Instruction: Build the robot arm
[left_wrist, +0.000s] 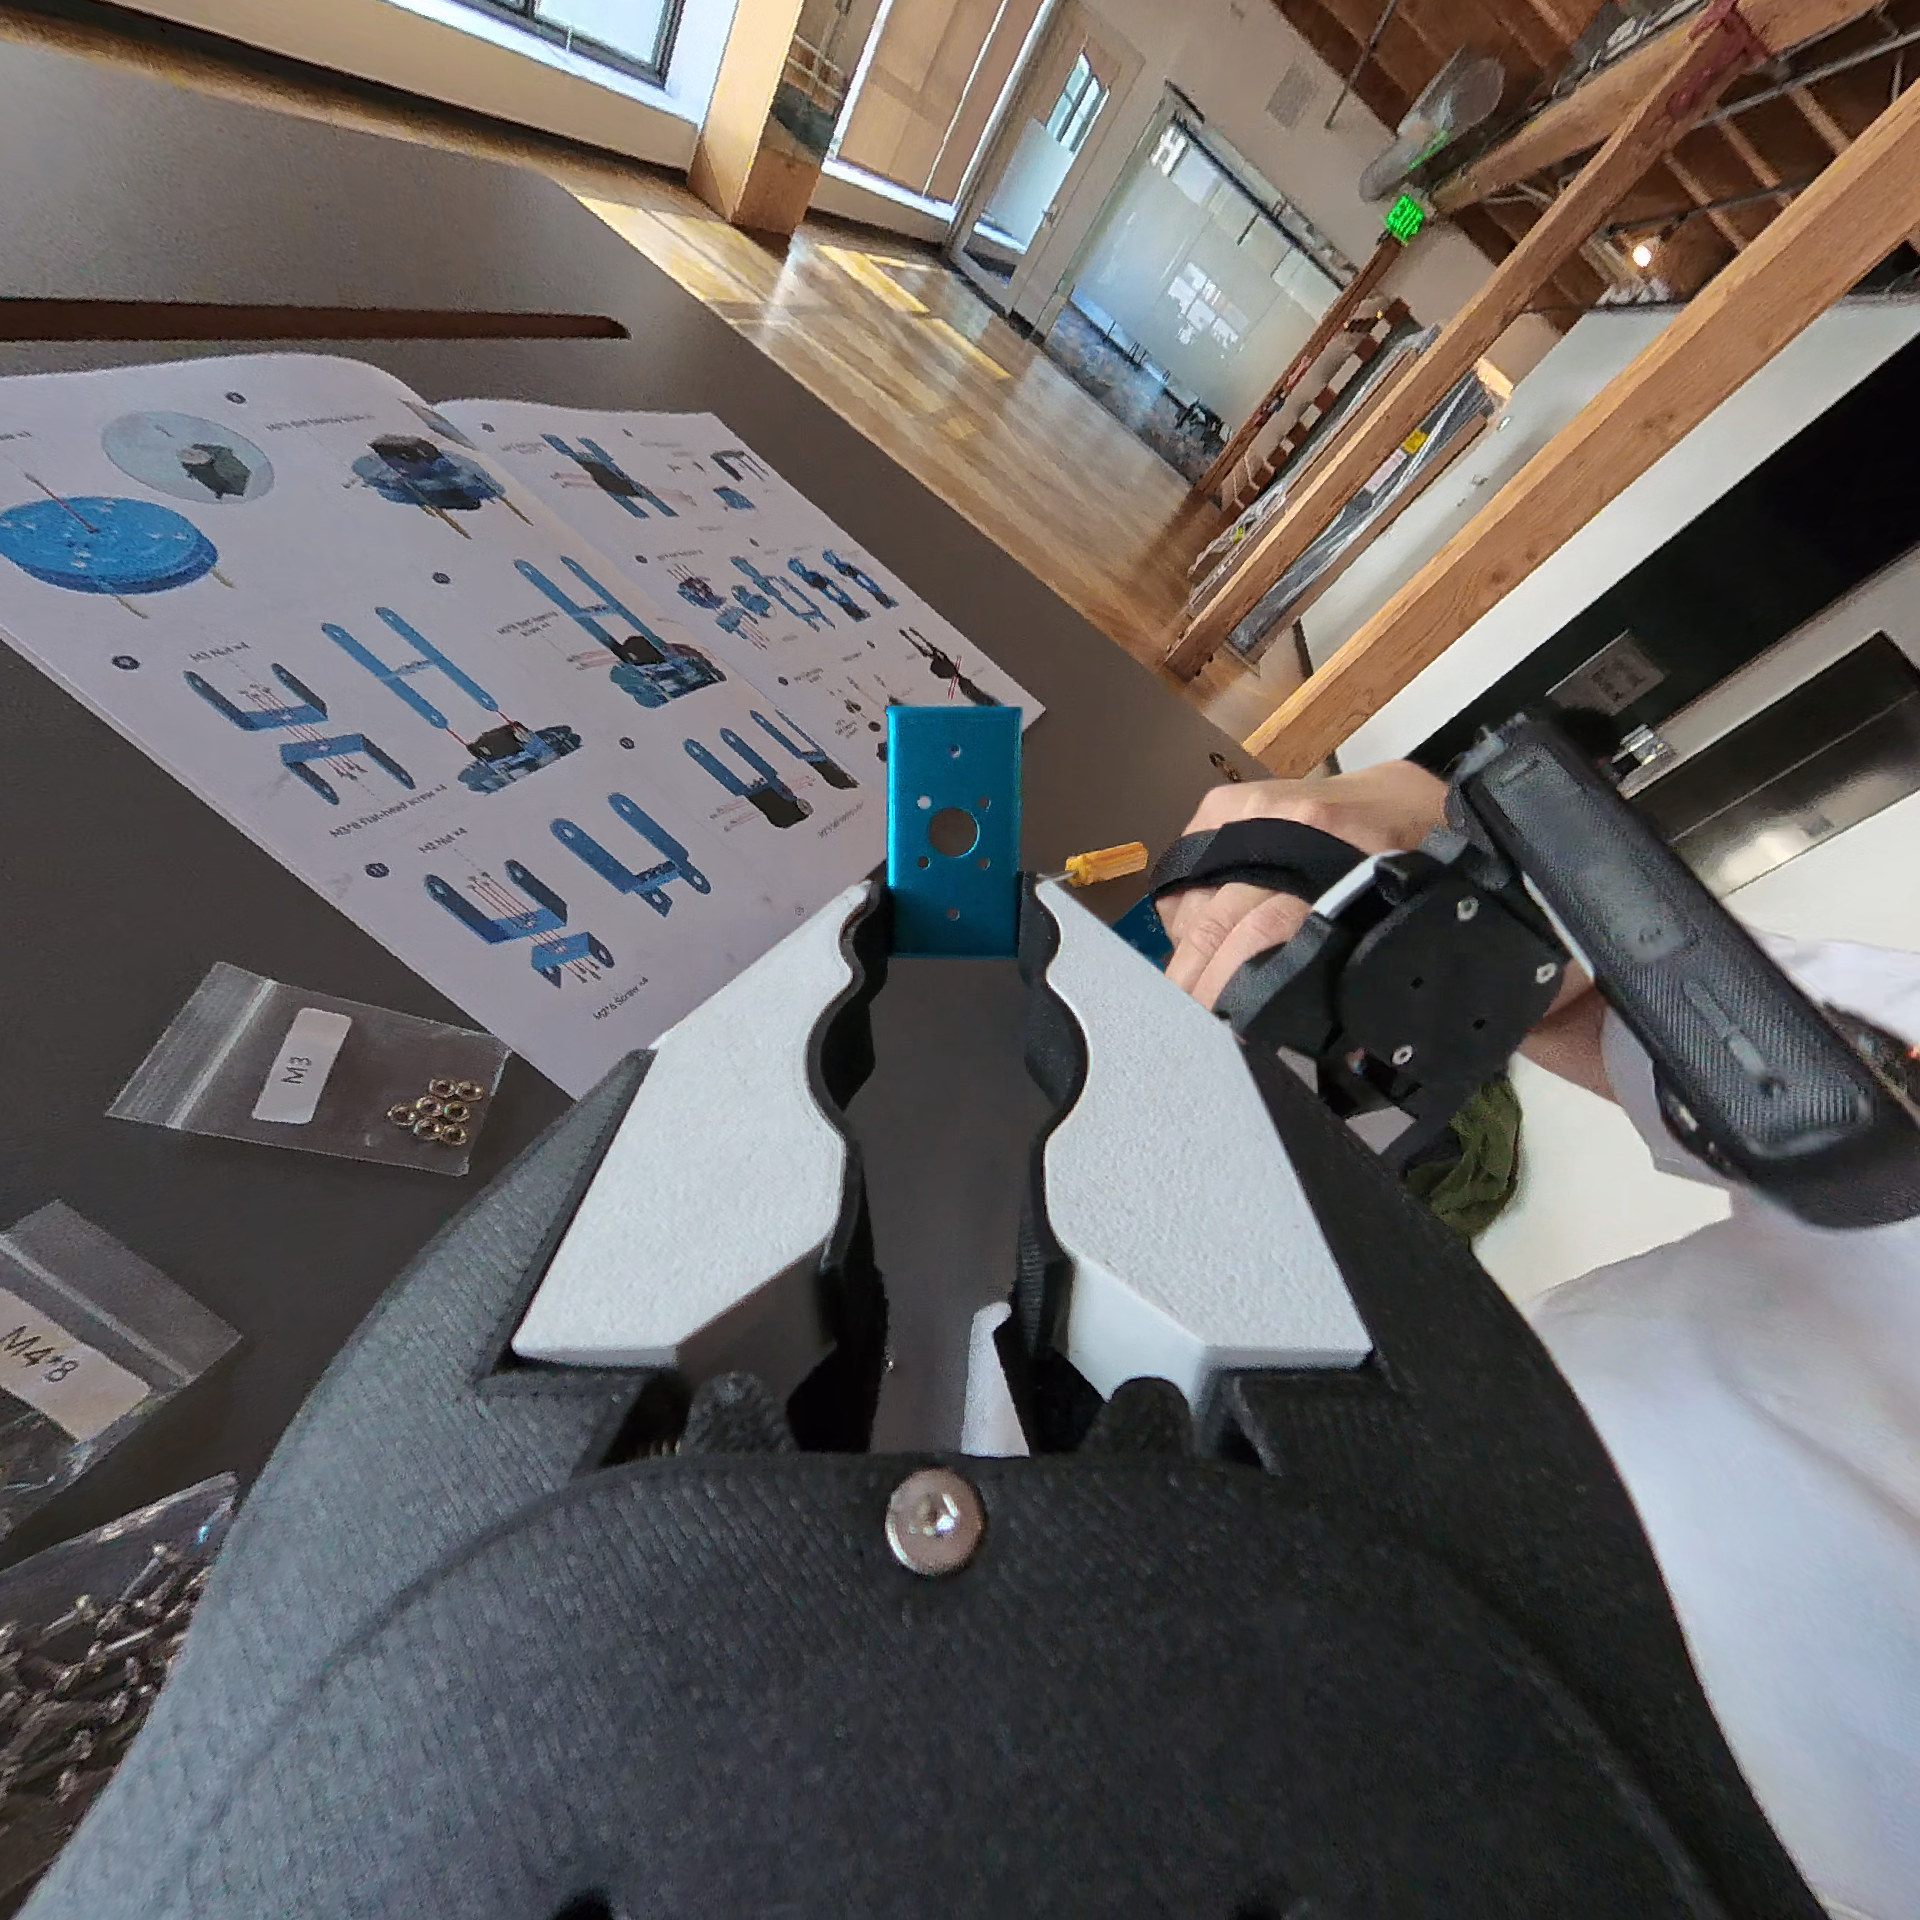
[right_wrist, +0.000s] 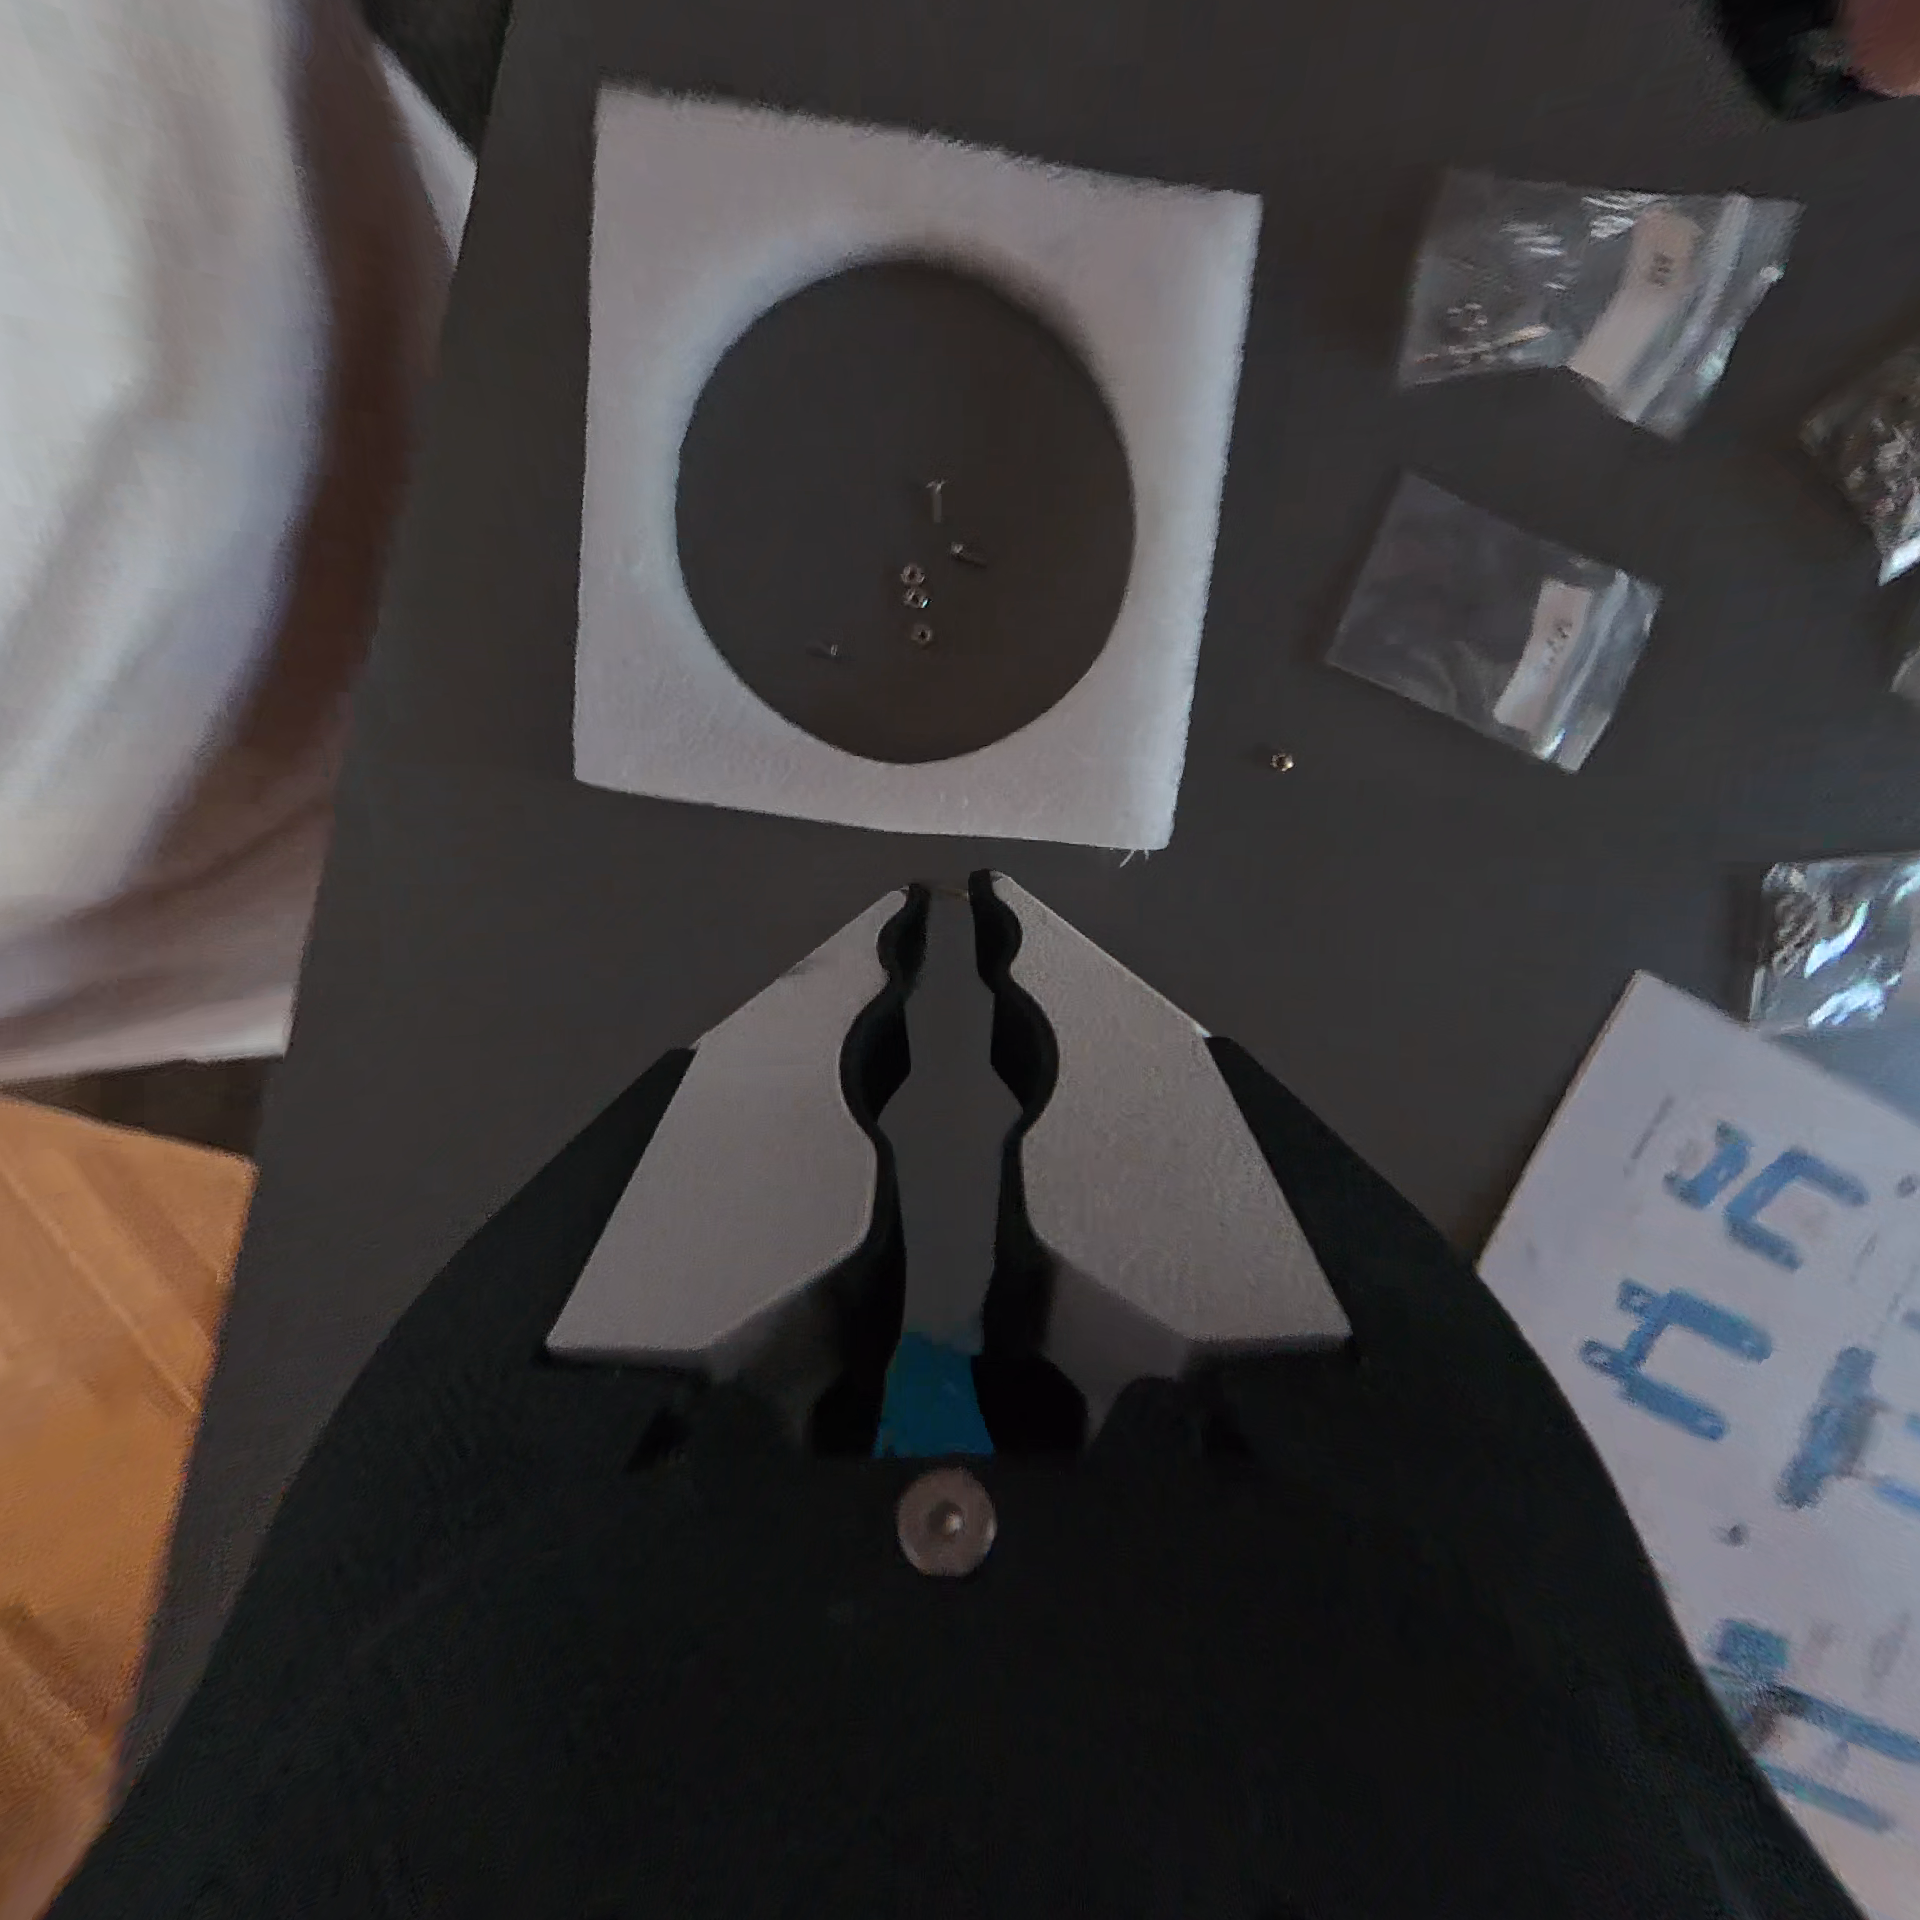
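My left gripper (left_wrist: 951, 896) is shut on a blue metal bracket (left_wrist: 953, 821) with several holes. It holds the bracket upright at its fingertips, above the dark table (left_wrist: 208, 208). My right gripper (right_wrist: 945, 888) hovers just short of a white foam square (right_wrist: 894, 790) with a round cut-out. Its tips are nearly together, and a tiny thin screw seems pinched between them. Small screws and nuts (right_wrist: 914, 594) lie inside the cut-out. A blue part (right_wrist: 928, 1392) shows through the gap at the base of the right fingers. The right gripper's body (left_wrist: 1621, 966) and a hand show in the left wrist view.
An open instruction booklet (left_wrist: 416, 665) lies on the table and also shows in the right wrist view (right_wrist: 1714, 1371). Clear bags of hardware (left_wrist: 312, 1070) (right_wrist: 1496, 623) lie about. A loose nut (right_wrist: 1283, 762) sits beside the foam. An orange-handled screwdriver (left_wrist: 1112, 862) lies beyond the bracket. The tips of one gripper are about 15 cm away from the tips of the other.
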